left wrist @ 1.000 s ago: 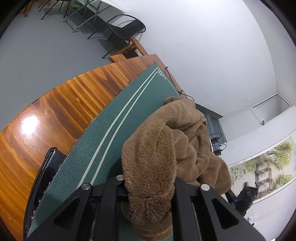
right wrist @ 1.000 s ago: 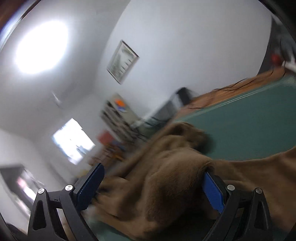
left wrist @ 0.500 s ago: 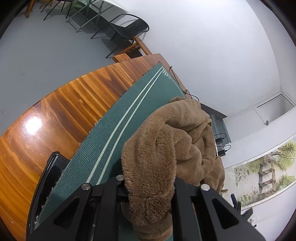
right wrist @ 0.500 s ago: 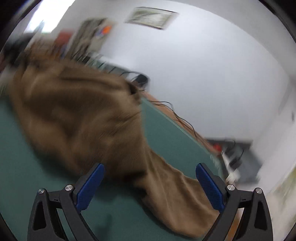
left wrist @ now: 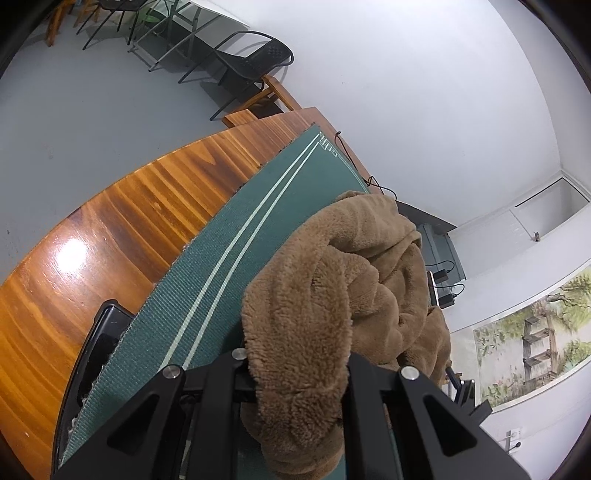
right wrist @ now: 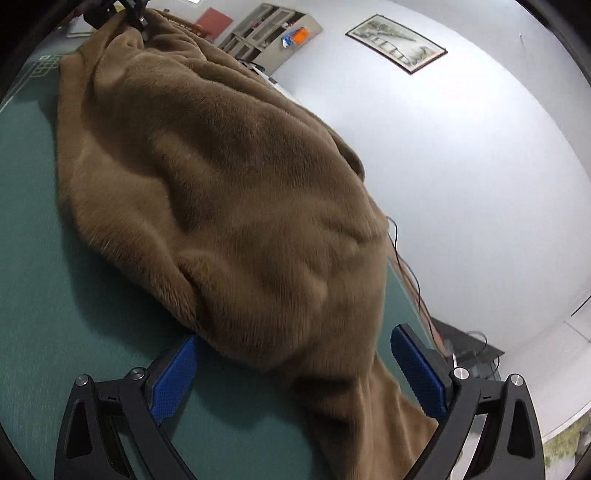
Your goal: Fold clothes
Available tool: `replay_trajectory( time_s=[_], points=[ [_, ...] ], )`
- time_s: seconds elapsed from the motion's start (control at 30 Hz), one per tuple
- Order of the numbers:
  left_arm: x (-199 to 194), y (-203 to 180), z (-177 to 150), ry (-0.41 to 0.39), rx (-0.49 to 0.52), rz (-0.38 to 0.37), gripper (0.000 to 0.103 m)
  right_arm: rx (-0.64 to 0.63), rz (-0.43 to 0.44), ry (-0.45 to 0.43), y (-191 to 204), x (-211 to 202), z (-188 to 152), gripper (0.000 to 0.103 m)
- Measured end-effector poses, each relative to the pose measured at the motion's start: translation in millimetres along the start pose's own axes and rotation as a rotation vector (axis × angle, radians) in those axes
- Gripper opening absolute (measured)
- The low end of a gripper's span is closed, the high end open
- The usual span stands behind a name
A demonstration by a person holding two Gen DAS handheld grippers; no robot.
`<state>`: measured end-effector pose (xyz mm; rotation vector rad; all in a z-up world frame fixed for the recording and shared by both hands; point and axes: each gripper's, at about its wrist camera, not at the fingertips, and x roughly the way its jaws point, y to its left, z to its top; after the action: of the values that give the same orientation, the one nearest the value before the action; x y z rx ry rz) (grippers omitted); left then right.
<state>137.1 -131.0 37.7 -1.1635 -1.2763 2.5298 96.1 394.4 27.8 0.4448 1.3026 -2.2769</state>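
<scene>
Here my left gripper [left wrist: 299, 373] pinched the fluffy brown fleece garment [left wrist: 332, 295] heaped on the green mat [left wrist: 221, 280], right gripper [right wrist: 295, 373] gaped wide around it; thick pile risked slipping free.

an office-like room: wooden table [left wrist: 122, 229], metal chairs [left wrist: 255, 66], shelving cabinet [right wrist: 269, 29], framed painting [right wrist: 397, 42].

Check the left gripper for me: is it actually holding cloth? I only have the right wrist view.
Observer: Yes. The left gripper is shut on a bunched fold of the brown fleece garment.
Operator: What's past the mat on that side?
Observer: The green mat lies on a wooden table, bare wood along its edge.
Operator: Any clutter there?
Observer: A black object sits partly under the mat's near edge.
</scene>
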Motion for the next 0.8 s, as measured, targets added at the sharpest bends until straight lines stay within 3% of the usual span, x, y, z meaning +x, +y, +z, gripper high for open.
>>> replay_trajectory(
  time_s=[0.17, 0.2, 0.27, 0.3, 0.33, 0.5, 0.8],
  points=[
    [5, 4, 3, 0.011, -0.006, 0.005, 0.013, 0.003, -0.075, -0.106, 11, -7, 19, 0.1],
    [6, 5, 4, 0.013, -0.007, 0.005, 0.013, 0.002, -0.077, -0.118, 15, -8, 22, 0.095],
    [8, 6, 6, 0.018, -0.005, 0.005, 0.013, -0.008, -0.064, -0.124, 22, -7, 28, 0.06],
    [9, 7, 6, 0.021, -0.004, 0.005, 0.013, -0.013, -0.06, -0.122, 26, -6, 30, 0.036],
    [9, 7, 7, 0.023, -0.003, 0.005, 0.013, -0.017, -0.057, -0.12, 29, -5, 31, 0.033],
    [11, 12, 8, 0.026, -0.01, -0.003, 0.015, 0.09, -0.083, -0.153, 19, -15, 34, 0.024],
    [3, -9, 5, 0.004, 0.047, -0.062, 0.015, 0.398, -0.328, -0.309, -36, -66, 57, 0.023]
  ],
)
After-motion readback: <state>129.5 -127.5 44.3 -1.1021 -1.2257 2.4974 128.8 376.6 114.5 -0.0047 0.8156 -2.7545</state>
